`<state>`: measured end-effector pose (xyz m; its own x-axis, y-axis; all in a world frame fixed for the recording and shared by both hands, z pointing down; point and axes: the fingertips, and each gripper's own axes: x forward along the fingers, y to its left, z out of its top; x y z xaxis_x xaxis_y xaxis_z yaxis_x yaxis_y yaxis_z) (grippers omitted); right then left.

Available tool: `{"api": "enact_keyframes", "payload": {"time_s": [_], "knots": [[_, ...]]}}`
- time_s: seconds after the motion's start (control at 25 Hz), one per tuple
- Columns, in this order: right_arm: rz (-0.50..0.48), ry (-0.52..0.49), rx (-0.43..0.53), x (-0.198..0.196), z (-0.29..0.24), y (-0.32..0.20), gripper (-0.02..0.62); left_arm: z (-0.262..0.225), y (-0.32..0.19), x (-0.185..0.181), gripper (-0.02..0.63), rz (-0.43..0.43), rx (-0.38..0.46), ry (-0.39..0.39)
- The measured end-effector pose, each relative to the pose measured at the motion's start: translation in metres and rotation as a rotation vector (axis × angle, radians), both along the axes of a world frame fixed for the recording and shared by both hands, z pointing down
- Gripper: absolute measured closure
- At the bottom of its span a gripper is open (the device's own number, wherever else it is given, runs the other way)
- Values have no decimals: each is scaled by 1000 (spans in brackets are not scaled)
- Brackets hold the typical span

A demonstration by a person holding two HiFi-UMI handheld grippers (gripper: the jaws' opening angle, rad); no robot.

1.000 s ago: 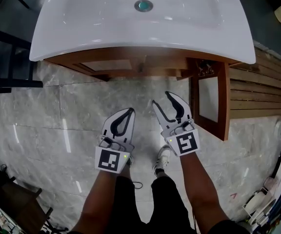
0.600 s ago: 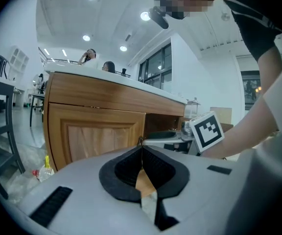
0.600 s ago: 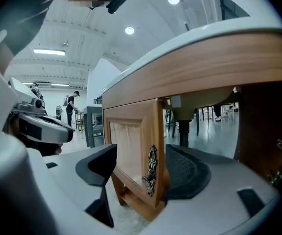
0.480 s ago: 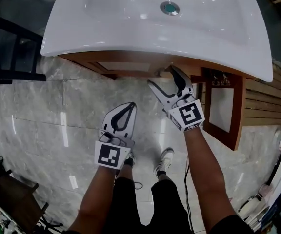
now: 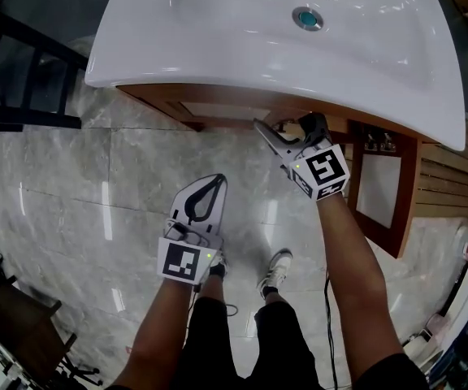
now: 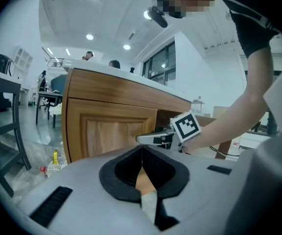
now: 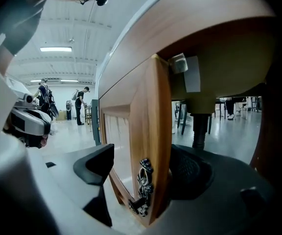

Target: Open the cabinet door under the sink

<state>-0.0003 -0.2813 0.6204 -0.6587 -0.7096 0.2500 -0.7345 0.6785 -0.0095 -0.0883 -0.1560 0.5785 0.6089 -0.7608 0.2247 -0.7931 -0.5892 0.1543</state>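
1. Left hand-held gripper (image 5: 218, 179), right hand-held gripper (image 5: 285, 125): white shells and black pads are noted.
2. Black-and-white marker cubes (image 5: 326, 171) are carried on both.
3. Dark legwear (image 5: 218, 344) and a white shoe (image 5: 276, 268) are worn; a thin black cable (image 5: 330, 323) is seen.

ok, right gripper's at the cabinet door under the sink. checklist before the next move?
1. Right gripper open: ok. Its fingers have just been opening and stand wide apart.
2. Left door edge between the fingers: ok, and the metal handle sits there too.
3. Fingers clamped on that door: not ok, no clamp yet.
4. Left gripper out of the way: ok, shut with nothing in it, hanging back.
5. Swing path free of the person's feet: cannot tell.
6. Right door: ok, already open.
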Motion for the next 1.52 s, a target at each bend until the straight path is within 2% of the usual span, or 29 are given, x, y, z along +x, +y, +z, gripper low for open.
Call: {"api": "enact_keyframes", "payload": {"time_s": [0.4,0.64,0.8,0.92,1.04,1.28,1.52], "knots": [[-20,61,-3,-10,1,17,261,-5,11,-15,583,-39,19,8],[-49,74,-13,-23,1,62,261,-6,29,-29,583,-83,21,17],[-77,61,28,-39,-4,97,261,-8,44,-40,583,-105,17,17],[-86,77,-12,-49,-1,124,261,-8,54,-53,583,-128,0,9],[-87,84,-34,-60,-1,139,261,-12,60,-68,583,-160,8,2],[-84,64,9,-75,-4,156,261,-17,77,-90,583,-212,12,5],[-51,39,-84,-92,-5,177,252,-16,95,-104,583,-244,3,6]]}}
